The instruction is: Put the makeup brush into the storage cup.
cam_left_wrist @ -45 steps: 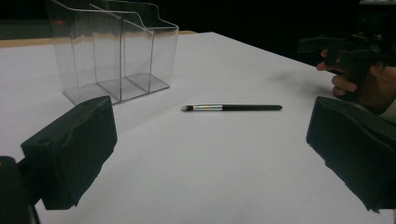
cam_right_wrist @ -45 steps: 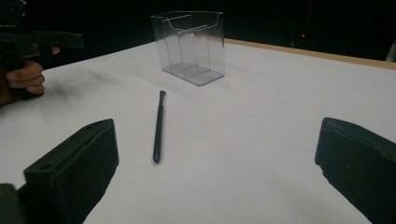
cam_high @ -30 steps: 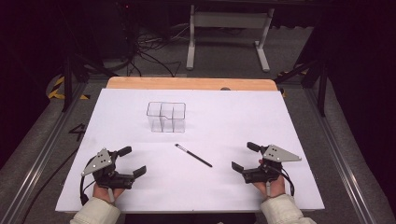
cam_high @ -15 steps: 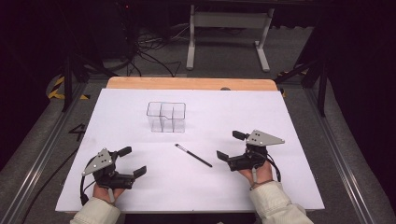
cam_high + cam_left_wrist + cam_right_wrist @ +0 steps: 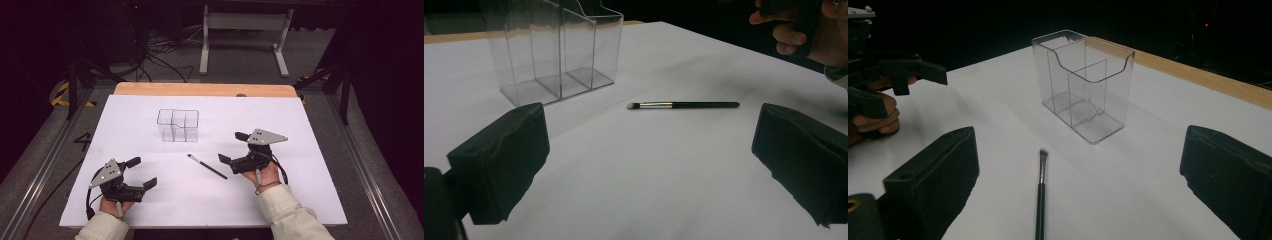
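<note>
Two handheld grippers sit over the white table sheet (image 5: 150,215) in the high view. The left gripper (image 5: 141,173) is at the lower left of the frame, its jaws spread wide with nothing between them. The right gripper (image 5: 233,147) is right of centre, jaws likewise parted and holding nothing, its lower jaw tip just beside the handle end of the slim black makeup brush with a silver ferrule (image 5: 207,166).

That brush lies flat on the sheet near the middle of the frame, slanting from upper left to lower right, bristle end toward the clear plastic organiser box with upright dividers (image 5: 178,125), which stands a little above it and apart from it.

From the left gripper view, the brush (image 5: 684,105) lies across the centre, between the two black pads (image 5: 499,160), well ahead of them, with the organiser (image 5: 556,47) at upper left. From the right gripper view, the brush (image 5: 1041,195) runs up from the bottom edge, midway between the spread pads (image 5: 930,182), and the organiser (image 5: 1083,85) stands beyond its bristles.
</note>
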